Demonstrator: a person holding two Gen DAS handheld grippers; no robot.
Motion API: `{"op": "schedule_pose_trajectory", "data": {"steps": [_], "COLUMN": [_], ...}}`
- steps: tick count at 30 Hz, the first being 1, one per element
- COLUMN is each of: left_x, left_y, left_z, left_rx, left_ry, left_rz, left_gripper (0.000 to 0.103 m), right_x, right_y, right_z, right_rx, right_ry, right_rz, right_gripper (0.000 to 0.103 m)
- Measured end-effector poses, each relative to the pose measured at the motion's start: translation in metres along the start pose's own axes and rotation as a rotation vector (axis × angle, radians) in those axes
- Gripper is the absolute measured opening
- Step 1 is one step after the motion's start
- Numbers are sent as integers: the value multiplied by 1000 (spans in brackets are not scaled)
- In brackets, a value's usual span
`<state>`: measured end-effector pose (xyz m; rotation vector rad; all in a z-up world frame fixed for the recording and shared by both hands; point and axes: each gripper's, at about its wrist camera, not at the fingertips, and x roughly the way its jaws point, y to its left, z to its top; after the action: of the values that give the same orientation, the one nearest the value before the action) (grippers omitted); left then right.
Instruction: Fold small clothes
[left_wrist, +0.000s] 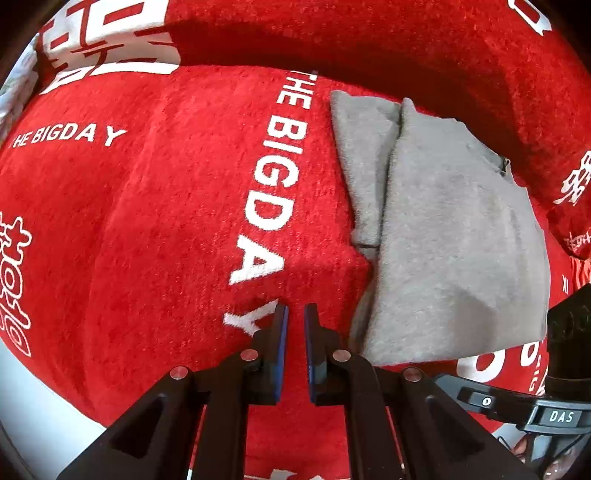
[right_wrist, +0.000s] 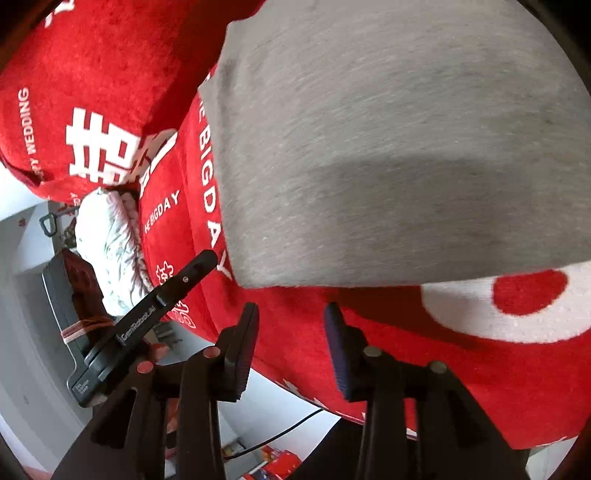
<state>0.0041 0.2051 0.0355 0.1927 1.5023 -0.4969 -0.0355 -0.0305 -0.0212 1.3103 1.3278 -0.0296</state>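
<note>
**Grey cloth lies folded on the red blanket, both claws free of it**

Left wrist view: the left gripper (left_wrist: 296, 314) points down at a red blanket (left_wrist: 147, 206) printed with white letters. Its jaws are drawn in to a narrow slit with nothing between them; the tips hang over the printed letters, and whether they touch the blanket cannot be told. The grey cloth (left_wrist: 443, 236) lies folded on the blanket to the right of the tips, just beside them but apart. One fold sits on top, and a narrower grey layer shows along its left edge. A part of the other black tool shows at the lower right edge.

Right wrist view: the right gripper (right_wrist: 291, 317) is released, its jaws standing apart with only red blanket (right_wrist: 424, 369) seen between them. The grey cloth (right_wrist: 388, 147) fills the upper part of the view, its near edge lying just beyond the tips, not touched. The left gripper (right_wrist: 147, 317) shows from the side at left, past the blanket's edge. A white bundle (right_wrist: 107, 243) lies further left.
</note>
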Motion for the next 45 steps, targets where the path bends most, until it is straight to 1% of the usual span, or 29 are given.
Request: {"op": "schedule_pose_trajectory", "data": {"steps": [1,2,3,4,6,7,8,12,15,18,21,25,30,37,45], "left_x": [0,1,2,1,3,4,6,9,12,17,26,32,37,41,48], "left_y": [-1,-2,-3,-3,-4,-4,-5,-9,-7,-2,2,6,11,16,13], "left_z": [0,1,2,2,2,2,2,4,7,9,13,17,21,27,47], "left_rx": [0,-1,-7,-24,-24,-29,-29,-25,-43,-71,-69,-50,-58,-72,-32], "left_ry": [2,6,19,5,4,-4,-7,-18,-18,-12,6,37,42,33,36], "left_rz": [0,1,10,22,15,18,21,60,77,83,99,75,46,42,51], "left_gripper": [24,51,101,102,102,102,102,102,102,102,102,102,102,102,102], "right_x": [-2,-2,-4,-6,-6,-7,-8,-11,-14,-17,-19,-21,-22,-22,-23], "right_y": [-3,-3,-5,-6,-4,-4,-4,-4,-4,-5,-6,-10,-18,-27,-37], "right_z": [0,0,0,0,-1,-1,-2,-2,-2,-2,-2,-3,-3,-5,-10], "right_rx": [5,8,6,2,-8,-11,-12,-12,-16,-18,-17,7,69,127,183], "right_ry": [-3,-5,-5,-6,-7,-7,-10,-18,-22,-31,-45,-63,-85,-104,-145], "right_rz": [0,1,1,1,-3,-4,-4,-1,0,1,1,20,64,100,138], "right_gripper": [41,41,41,41,43,49,52,52,57,57,62,62,62,62,62]}}
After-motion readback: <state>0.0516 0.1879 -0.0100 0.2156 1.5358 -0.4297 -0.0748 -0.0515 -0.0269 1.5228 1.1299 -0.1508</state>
